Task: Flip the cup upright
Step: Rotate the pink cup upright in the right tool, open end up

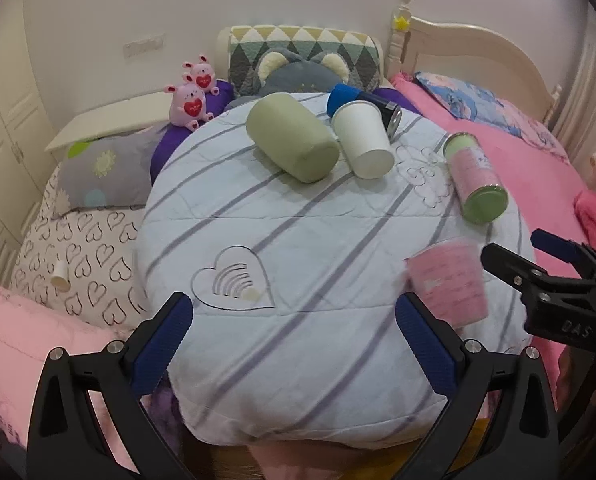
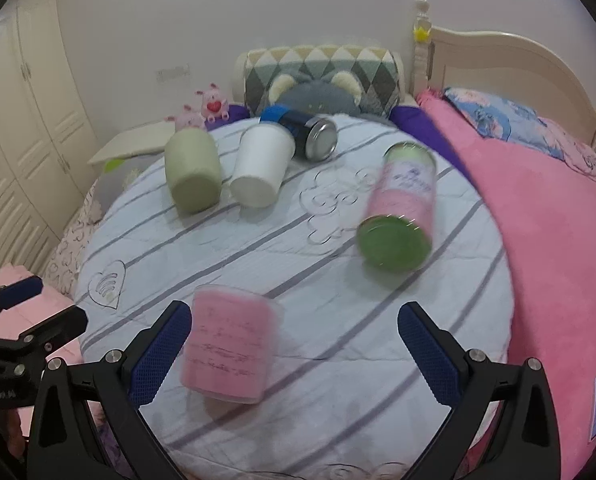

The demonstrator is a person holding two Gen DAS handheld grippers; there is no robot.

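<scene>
Pink, blurred plastic cup (image 2: 229, 346) sits low left of centre in the right wrist view on the striped quilted round cushion (image 2: 338, 320), just beside the right gripper's (image 2: 293, 354) left blue-padded finger, whose jaws gape wide, holding nothing. Left gripper (image 1: 293, 344) jaws likewise spread empty. Farther back lie a pink-and-green cylindrical canister (image 2: 398, 208), white paper cup (image 2: 259, 166) and sage-green cylinder (image 2: 193, 170).

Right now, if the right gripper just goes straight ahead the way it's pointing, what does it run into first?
Probably the pink cup. It lies blurred just ahead of the open right gripper, near its left finger, so it may only graze it. Past that is bare striped cushion; depth is unclear.
</scene>
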